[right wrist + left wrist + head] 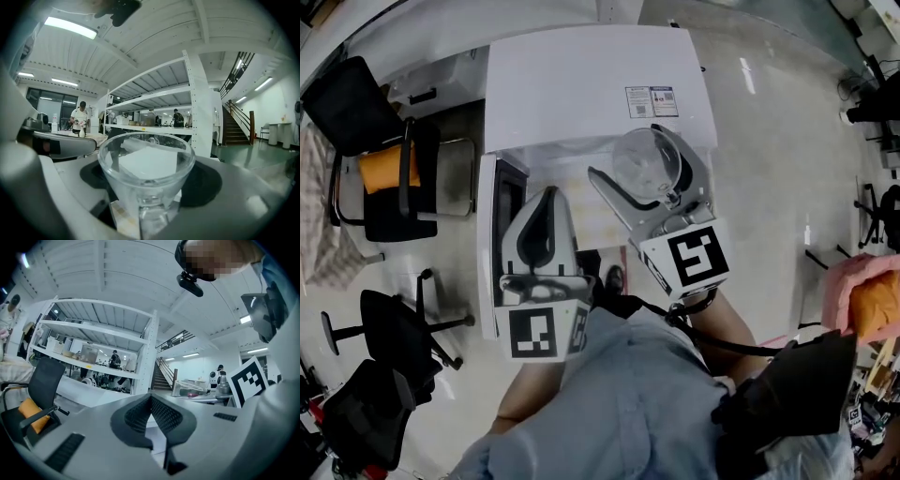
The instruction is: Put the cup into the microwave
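Cup (645, 164), clear glass: clamped between the two jaws of the right hand-held gripper (649, 178), mouth up, long axis upright, rim showing as a full circle in the head view. In the right gripper view the cup (145, 164) fills the gap of the right hand-held gripper (150, 187), one jaw pressed to each side.

Left hand-held gripper (548, 195): nearer the person, jaws together, nothing between them. The left gripper view shows the tips of the left hand-held gripper (151, 401) meeting in a point. It points roughly level, beside the open door.

Door (504, 225), dark window: swung out to the left and standing open, just beside the left hand-held gripper.

Microwave (581, 84), white, label on top: lies directly ahead of the cup. The cup hangs just in front of its front edge and, by judgement, is not yet inside. The right hand is the nearer one and points slightly downward toward the opening. The coming move looks like a straight push forward, keeping the cup upright.

Chairs (384, 159), black, one with an orange cushion: well apart, far left.
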Tool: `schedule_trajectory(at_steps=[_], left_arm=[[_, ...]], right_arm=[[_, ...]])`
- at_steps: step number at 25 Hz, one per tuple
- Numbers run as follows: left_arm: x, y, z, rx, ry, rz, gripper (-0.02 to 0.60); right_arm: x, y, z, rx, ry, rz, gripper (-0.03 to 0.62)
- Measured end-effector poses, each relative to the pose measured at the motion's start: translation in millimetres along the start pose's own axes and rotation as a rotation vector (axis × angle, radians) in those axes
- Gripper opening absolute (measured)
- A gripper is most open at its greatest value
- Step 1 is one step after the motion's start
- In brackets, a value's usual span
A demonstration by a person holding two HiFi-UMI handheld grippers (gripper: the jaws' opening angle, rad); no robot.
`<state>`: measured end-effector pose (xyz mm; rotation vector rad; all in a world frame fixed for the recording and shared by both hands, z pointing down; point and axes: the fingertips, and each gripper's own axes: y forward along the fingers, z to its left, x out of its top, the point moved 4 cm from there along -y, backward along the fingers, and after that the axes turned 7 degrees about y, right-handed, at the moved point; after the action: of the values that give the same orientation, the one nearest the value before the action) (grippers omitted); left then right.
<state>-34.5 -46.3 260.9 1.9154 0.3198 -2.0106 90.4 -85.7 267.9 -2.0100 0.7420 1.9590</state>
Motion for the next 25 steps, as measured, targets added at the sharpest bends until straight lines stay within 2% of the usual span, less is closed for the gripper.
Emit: schedule_trajectory(at_steps=[6, 11, 18, 22, 25], left_arm=[[-21.0, -32.7, -29.5, -0.031, 0.023, -0.007, 0.006], [-58.3, -46.7, -47.5, -0.094, 0.02, 0.069, 0.008], [-93.3, -49.2, -36.6, -0.103, 0.064, 0.09, 0.008], [-105.4, -44.2, -28.9, -0.103, 0.114, 0.081, 0.008], [-113.4, -39.7, -24.2, -0.104, 0.114, 0.078, 0.008]], right_arm=[[-37.8, -38.6, 10.2, -0.021, 0.022, 0.035, 0.393], [-75.7, -44.9, 19.3, -0.017, 0.046, 0.063, 0.393], [-125.3, -26.3, 24.4, -0.016, 0.088, 0.1, 0.393], [-142.6, -12.3, 26.5, -0.015, 0.087, 0.106, 0.393], [-153.1, -2.1, 27.0, -0.014, 0.087, 0.114, 0.393]])
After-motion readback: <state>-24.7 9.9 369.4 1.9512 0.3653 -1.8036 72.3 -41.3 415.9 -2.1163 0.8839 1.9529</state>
